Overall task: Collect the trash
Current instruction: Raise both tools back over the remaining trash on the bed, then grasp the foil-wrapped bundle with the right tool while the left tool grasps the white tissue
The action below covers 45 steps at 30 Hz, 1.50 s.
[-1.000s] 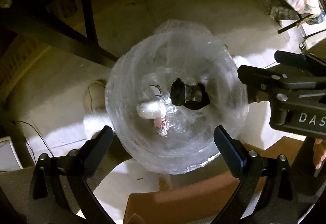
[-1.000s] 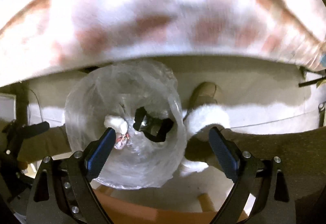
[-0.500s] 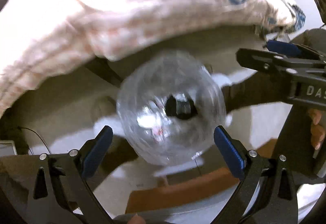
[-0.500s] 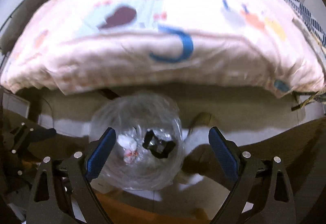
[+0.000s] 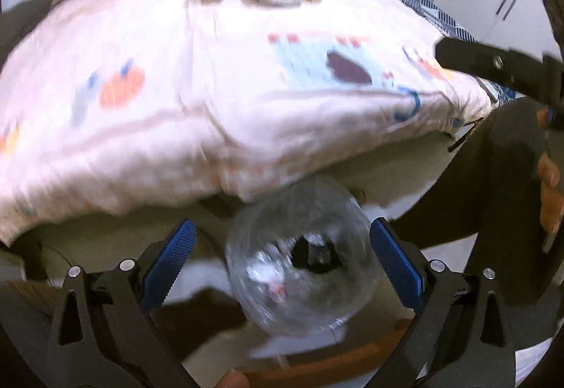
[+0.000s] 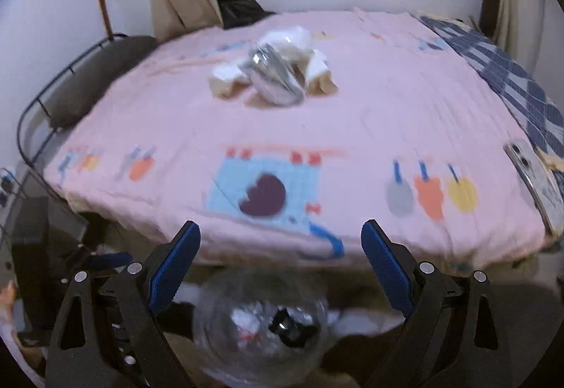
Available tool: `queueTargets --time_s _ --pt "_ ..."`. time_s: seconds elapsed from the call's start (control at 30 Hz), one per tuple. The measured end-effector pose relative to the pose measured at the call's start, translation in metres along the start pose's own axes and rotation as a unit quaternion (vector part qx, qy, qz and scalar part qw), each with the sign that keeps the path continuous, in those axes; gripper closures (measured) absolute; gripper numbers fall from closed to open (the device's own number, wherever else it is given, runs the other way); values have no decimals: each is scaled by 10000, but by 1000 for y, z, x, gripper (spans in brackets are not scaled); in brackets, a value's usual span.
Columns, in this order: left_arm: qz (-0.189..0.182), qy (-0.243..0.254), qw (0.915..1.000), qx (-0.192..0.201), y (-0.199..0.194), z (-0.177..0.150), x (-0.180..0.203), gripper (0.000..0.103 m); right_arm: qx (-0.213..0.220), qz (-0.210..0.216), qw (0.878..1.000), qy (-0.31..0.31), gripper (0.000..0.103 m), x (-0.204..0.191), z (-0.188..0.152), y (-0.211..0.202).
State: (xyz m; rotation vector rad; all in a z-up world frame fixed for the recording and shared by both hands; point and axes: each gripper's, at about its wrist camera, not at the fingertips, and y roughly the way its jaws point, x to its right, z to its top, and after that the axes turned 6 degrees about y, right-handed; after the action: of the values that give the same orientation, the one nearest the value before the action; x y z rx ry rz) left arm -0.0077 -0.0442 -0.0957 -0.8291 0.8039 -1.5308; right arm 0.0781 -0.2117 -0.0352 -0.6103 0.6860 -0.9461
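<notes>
Both claws, left [image 5: 278, 254] and right [image 6: 280, 257], gaped wide, empty; trash [image 6: 273, 74] far ahead mid-bed [image 6: 352, 127], bag [image 6: 261, 328] just below.

Our left gripper [image 5: 282, 259] hangs with its blue pads [image 5: 169, 257] spread wide, nothing between them; our right gripper [image 6: 281, 264] likewise gapes, pads [image 6: 386, 268] far apart.

Motion blur smears the clear bag [image 5: 299, 261] between the fingers; its contents are unreadable. Ahead of the fingers, the trash pile [image 6: 275, 74] is blurred.
</notes>
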Motion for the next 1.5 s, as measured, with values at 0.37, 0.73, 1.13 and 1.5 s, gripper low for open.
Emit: queueTargets --time_s 0.37,0.73,1.13,1.5 --pt "280 655 9959 565 -3 54 -27 6 8 444 9990 17 15 -9 65 34" --pt "275 895 9939 581 27 111 -63 6 -31 83 9999 -122 15 -18 123 99" --pt "86 516 9974 487 48 155 -100 6 -349 194 9983 -422 18 -35 169 173" --pt "171 266 9985 456 63 183 -122 6 -102 379 9976 -566 53 -32 176 156"
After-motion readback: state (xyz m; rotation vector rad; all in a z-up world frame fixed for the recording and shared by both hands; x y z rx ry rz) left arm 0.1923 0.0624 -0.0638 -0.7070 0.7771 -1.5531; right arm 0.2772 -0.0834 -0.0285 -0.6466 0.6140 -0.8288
